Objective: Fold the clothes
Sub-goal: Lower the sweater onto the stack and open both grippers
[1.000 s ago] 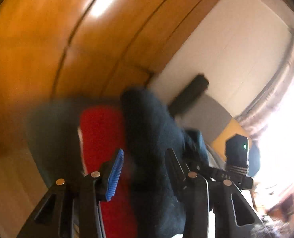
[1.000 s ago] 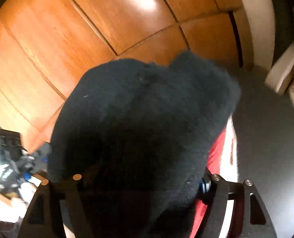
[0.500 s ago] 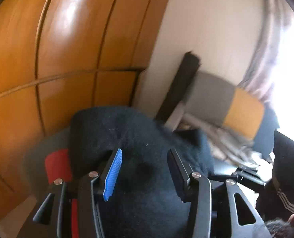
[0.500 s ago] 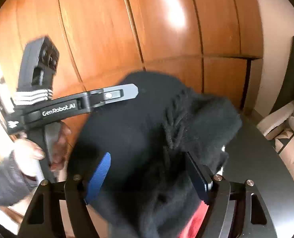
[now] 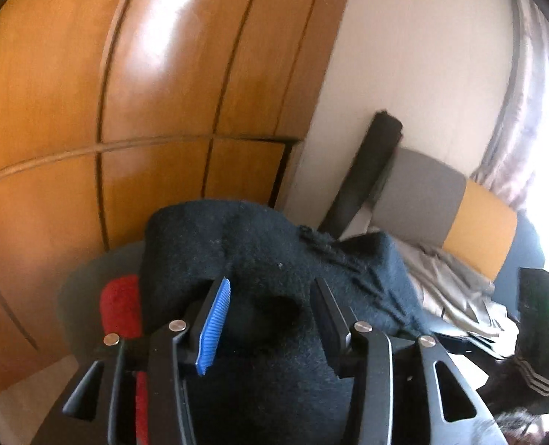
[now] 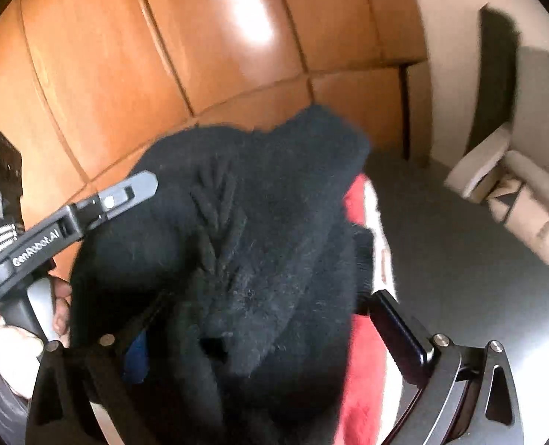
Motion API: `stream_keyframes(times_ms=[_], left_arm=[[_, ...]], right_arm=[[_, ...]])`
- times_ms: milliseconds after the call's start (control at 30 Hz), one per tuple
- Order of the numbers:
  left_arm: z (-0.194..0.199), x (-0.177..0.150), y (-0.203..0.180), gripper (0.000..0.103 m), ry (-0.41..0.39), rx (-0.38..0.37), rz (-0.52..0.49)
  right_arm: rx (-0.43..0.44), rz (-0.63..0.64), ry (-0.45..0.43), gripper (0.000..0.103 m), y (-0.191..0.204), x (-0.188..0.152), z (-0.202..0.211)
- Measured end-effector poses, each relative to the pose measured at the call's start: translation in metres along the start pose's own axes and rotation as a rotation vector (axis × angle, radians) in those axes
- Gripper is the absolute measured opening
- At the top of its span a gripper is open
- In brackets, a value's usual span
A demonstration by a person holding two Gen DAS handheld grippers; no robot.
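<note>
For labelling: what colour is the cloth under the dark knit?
Red, clearest in the right wrist view.

Ahead of me stands a wooden wardrobe with glossy orange-brown panels divided by dark seams. To its right I note a cream wall. A black padded bar leans against that wall, beside a grey and mustard cushion. Pale crumpled bedding lies below the cushion. A dark grey round table occupies the foreground. A light curtain hangs at far right.
</note>
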State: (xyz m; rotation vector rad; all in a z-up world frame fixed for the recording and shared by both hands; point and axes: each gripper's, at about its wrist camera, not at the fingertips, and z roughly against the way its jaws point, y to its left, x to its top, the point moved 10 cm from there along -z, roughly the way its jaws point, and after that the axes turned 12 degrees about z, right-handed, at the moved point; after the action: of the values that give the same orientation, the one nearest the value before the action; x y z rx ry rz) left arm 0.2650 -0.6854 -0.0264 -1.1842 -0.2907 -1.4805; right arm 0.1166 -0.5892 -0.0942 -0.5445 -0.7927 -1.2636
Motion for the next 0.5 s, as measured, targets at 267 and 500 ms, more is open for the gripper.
stream_keyframes(times_ms=[267, 500], left_arm=[[0.085, -0.022, 0.008, 0.057, -0.068, 0.240, 0.019], [0.148, -0.042, -0.001, 0.054, -0.117, 0.278, -0.030]], right_arm=[[-0.257, 0.023, -0.080, 0.103, 0.003, 0.025, 0.069], [-0.271, 0.085, -0.031, 0.103, 0.071, 0.022, 0.073]])
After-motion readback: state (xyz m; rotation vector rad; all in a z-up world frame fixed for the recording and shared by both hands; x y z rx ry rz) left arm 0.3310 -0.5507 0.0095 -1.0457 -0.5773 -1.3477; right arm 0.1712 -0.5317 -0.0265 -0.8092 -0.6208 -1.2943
